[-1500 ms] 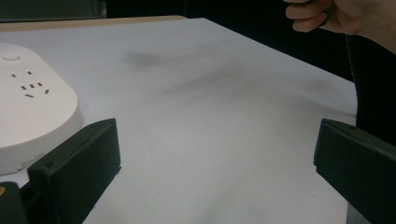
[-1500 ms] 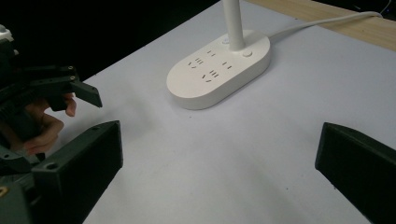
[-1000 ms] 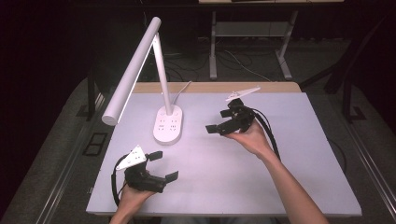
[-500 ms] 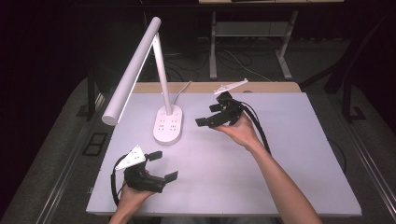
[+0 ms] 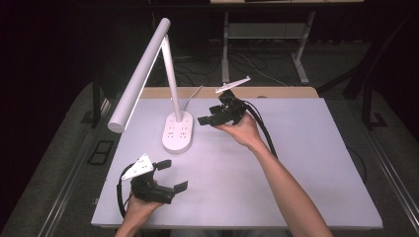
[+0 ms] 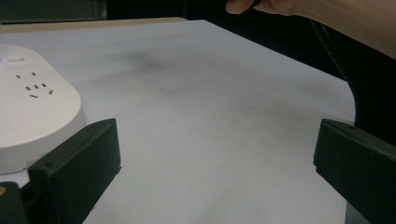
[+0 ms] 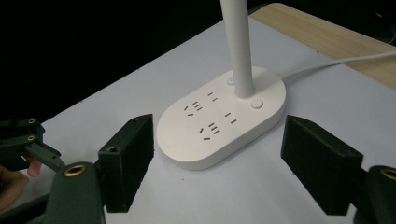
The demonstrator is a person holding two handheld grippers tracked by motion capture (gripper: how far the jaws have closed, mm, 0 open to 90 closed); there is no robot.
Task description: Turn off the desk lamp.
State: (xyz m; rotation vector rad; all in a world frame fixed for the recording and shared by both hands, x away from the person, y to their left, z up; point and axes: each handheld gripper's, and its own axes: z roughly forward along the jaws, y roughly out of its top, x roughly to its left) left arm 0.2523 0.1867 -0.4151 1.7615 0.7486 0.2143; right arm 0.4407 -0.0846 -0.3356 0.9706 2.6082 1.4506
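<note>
**Right gripper closes in on the lamp base, nothing between its jaws**

Right gripper (image 5: 213, 117), seen from the high view, is held above the pale grey table (image 5: 306, 163) just beside the white lamp base (image 5: 178, 131), jaws pointing at it. Those jaws have just been closing and still stand apart, with nothing between them. The left gripper (image 5: 174, 176) rests near the table's front edge, well apart from the base, jaws spread wide and empty. A strip of bare wood (image 5: 276, 92) runs along the table's far side. Beyond it the room is dark: grey floor, metal frame legs (image 5: 226, 49) and loose cables are all that can be made out. The lamp's long white head (image 5: 139, 74) slants out over the table's left edge.

From the left gripper view, the two black jaws stand far apart over empty tabletop, with the lamp base (image 6: 32, 116) cut off at the left border. A faint dark smudge (image 6: 140, 60) marks the surface farther off. The right hand (image 6: 261, 6) is cropped at the top.

From the right gripper view, the lamp base (image 7: 219, 121) lies ahead of the gap between the jaws, untouched, its sockets and two buttons clear. The stem (image 7: 238, 42) is cut off at the top; a white cord (image 7: 336, 63) leads away over the wood. The left gripper (image 7: 23, 144) is only partly visible at the left edge.
</note>
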